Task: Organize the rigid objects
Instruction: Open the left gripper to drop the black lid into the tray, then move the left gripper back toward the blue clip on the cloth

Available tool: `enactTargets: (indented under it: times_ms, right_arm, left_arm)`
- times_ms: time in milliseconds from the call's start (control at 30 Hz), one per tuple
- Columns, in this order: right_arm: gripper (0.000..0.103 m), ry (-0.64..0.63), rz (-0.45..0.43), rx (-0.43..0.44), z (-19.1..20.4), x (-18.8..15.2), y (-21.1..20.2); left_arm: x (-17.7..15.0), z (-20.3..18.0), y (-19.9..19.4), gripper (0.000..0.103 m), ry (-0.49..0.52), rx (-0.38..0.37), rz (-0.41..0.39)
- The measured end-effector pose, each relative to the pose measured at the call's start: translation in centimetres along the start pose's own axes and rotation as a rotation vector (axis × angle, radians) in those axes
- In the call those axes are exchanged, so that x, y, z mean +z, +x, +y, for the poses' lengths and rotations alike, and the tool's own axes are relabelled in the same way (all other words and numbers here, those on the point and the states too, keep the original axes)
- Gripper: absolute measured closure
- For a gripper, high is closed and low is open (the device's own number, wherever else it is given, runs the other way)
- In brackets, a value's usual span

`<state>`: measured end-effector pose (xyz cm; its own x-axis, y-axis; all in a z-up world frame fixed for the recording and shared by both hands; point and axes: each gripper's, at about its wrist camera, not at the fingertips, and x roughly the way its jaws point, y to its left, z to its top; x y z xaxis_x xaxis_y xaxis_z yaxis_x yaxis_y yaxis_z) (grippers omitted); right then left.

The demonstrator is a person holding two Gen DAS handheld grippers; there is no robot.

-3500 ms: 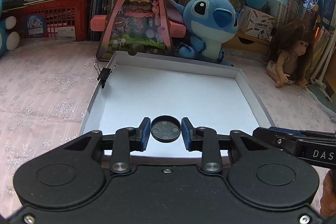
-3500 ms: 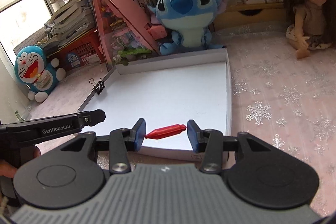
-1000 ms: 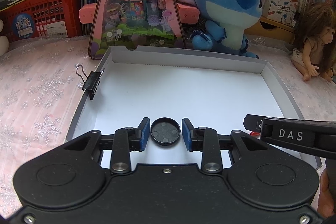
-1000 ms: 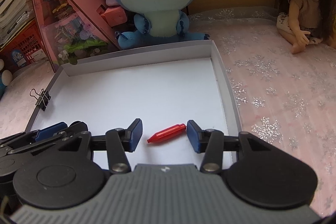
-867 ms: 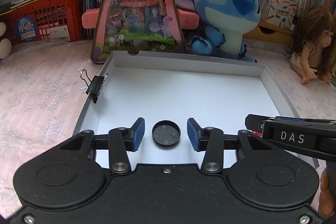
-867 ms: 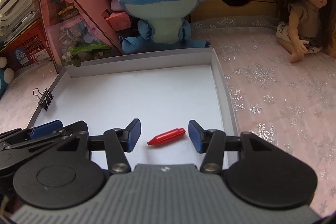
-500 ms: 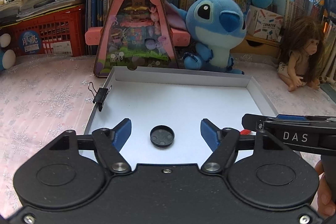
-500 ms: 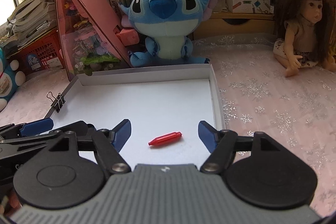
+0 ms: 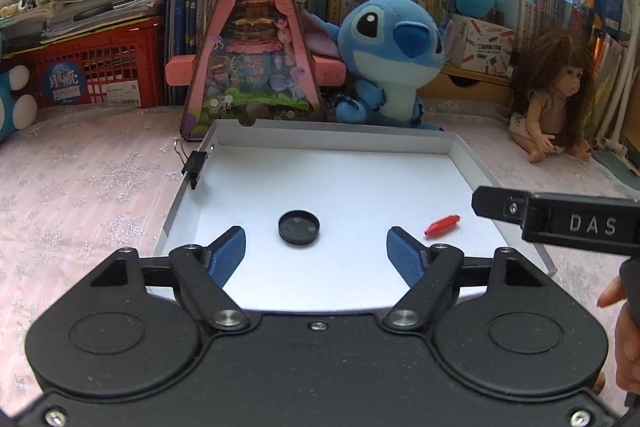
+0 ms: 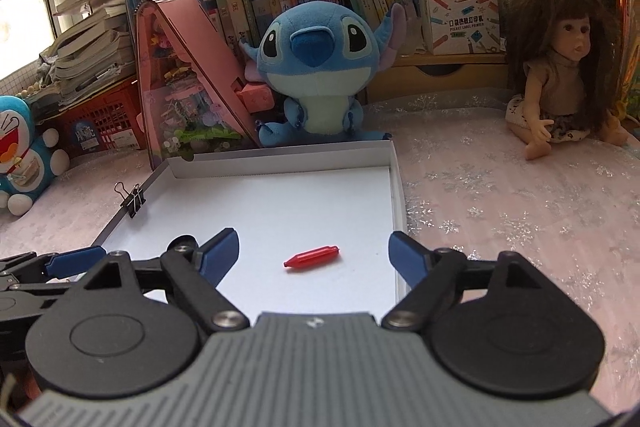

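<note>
Although the near wall of the white box lid (image 9: 332,143) was hidden behind both gripper bodies, its floor showed plainly and held two things: a black round cap (image 9: 299,227) lying flat, and well to its right a red pen cap (image 10: 311,256). The left hand-held gripper (image 9: 316,256) stood wide, its jaws having just been opening, nothing between the pads. The right hand-held gripper (image 10: 314,254) likewise gaped wide, just opened, clear of the red piece. A binder clip (image 10: 132,200) gripped the lid's left wall.
</note>
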<state>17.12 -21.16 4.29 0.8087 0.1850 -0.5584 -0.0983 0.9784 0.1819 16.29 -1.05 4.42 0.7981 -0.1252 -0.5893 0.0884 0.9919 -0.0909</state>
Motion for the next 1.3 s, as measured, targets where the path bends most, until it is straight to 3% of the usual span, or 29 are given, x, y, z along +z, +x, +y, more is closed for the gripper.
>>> enactTargets:
  times_ms: [367, 533, 1033, 1300]
  right_arm:
    - [0.008, -0.011, -0.083, 0.045, -0.4, -1.4, -3.1]
    - [0.006, -0.036, -0.117, 0.048, -0.3, -2.2, -4.5]
    - [0.005, -0.133, -0.148, 0.062, -0.2, -6.9, -7.2]
    - [0.001, -0.249, -0.183, 0.004, 0.6, -9.6, -8.5]
  left_arm:
    - [-1.5, -0.8, -3.4, 0.027, 0.025, -0.044, -0.021]
    - [-2.4, -0.7, -5.0, 0.026, -0.011, -0.082, -0.018]
    - [-6.9, 0.2, -8.8, 0.026, -0.010, -0.061, -0.061]
    - [-8.9, 1.2, -10.1, 0.026, -0.022, -0.060, -0.065]
